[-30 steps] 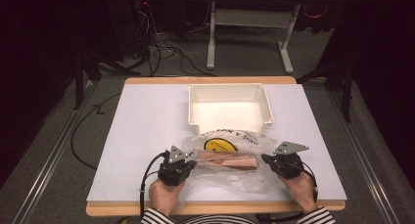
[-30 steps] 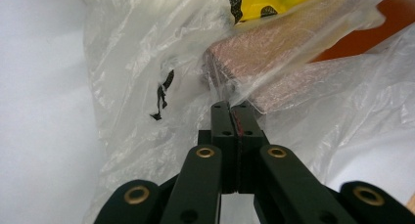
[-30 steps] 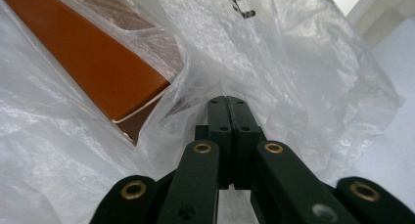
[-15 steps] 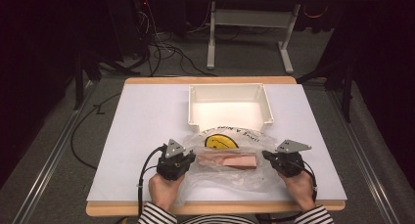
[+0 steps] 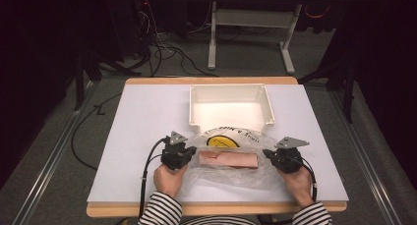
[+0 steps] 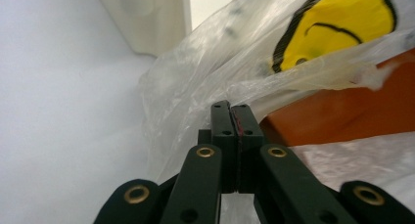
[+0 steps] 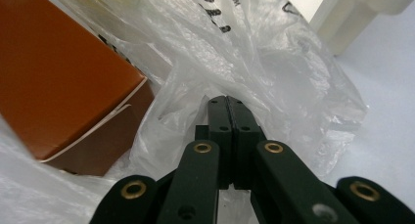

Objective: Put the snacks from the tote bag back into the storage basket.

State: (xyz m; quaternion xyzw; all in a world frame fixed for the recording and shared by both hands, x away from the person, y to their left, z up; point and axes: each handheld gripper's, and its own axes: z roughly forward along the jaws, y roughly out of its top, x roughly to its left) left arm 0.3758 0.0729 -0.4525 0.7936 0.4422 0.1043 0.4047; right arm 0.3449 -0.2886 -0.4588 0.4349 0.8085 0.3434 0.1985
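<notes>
Left gripper (image 5: 189,154) shifted inward since a second ago, bunching thin clear plastic bag with yellow smiley print (image 5: 231,158). I read both grippers — right gripper (image 5: 269,154) too — clamped tight on bag film at opposite ends, likely to spread it. Orange-brown rectangular box (image 5: 227,159) lies inside bag, near table's front edge. White plastic bin (image 5: 231,104) behind sits empty.
</notes>
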